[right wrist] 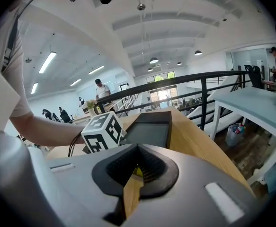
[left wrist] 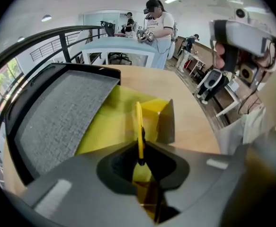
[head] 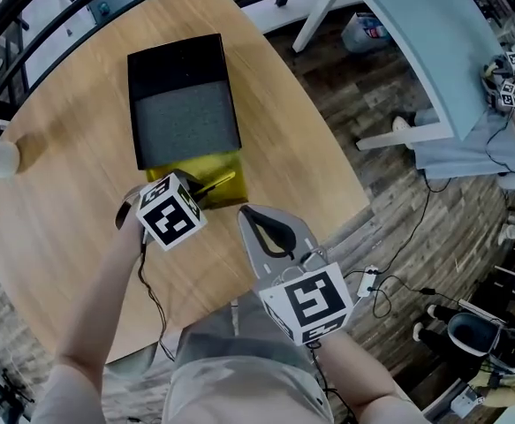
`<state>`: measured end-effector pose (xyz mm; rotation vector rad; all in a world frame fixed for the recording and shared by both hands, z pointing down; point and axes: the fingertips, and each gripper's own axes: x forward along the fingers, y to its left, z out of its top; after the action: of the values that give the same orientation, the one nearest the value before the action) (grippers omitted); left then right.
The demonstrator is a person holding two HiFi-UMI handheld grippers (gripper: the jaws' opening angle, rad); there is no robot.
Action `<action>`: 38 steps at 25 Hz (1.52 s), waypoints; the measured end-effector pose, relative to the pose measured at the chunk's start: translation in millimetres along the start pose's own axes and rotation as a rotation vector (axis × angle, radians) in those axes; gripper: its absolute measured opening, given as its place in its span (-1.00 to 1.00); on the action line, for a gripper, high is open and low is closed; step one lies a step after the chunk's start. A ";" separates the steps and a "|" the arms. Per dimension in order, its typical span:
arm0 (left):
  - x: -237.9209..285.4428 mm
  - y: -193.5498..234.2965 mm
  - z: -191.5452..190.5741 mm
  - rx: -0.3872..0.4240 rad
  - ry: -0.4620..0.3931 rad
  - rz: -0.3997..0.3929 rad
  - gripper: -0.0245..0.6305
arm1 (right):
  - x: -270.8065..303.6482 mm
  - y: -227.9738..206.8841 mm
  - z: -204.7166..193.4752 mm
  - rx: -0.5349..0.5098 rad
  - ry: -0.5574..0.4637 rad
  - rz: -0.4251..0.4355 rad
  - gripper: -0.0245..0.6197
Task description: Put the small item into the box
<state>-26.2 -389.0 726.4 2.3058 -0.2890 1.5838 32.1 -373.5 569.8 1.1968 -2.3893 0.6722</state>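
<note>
An open yellow box lies on the round wooden table, with its black lid, lined in grey foam, folded back behind it. My left gripper is at the box's near edge, shut on a thin yellow item that sticks out over the box. In the left gripper view the yellow item stands edge-on between the closed jaws of the left gripper, with the yellow box and the lid just beyond. My right gripper hovers to the right, shut and holding nothing.
A light blue table stands off to the right over the wood floor, with cables trailing below it. A black railing curves round the wooden table's far side. A person stands at the far table.
</note>
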 end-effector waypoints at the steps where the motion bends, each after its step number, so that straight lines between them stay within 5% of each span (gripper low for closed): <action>1: 2.1 -0.9 -0.5 0.001 0.004 -0.006 -0.79 | -0.2 0.8 -2.0 0.001 0.001 0.001 -0.92; 15: 18.0 -2.7 2.3 0.012 0.044 -0.001 -0.78 | -2.8 -2.4 -27.9 0.038 0.019 0.001 -0.92; 34: -76.5 -21.0 -7.2 -0.096 -0.105 0.119 -0.71 | -40.3 33.8 12.5 0.005 -0.069 -0.024 -0.92; 38: -123.4 -44.4 -5.2 -0.129 -0.196 0.147 -0.71 | -63.8 58.7 40.0 -0.171 -0.113 -0.079 -0.92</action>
<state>-60.0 -348.1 606.2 2.3873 -0.6030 1.3586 15.1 -325.3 489.1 1.2777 -2.4198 0.3767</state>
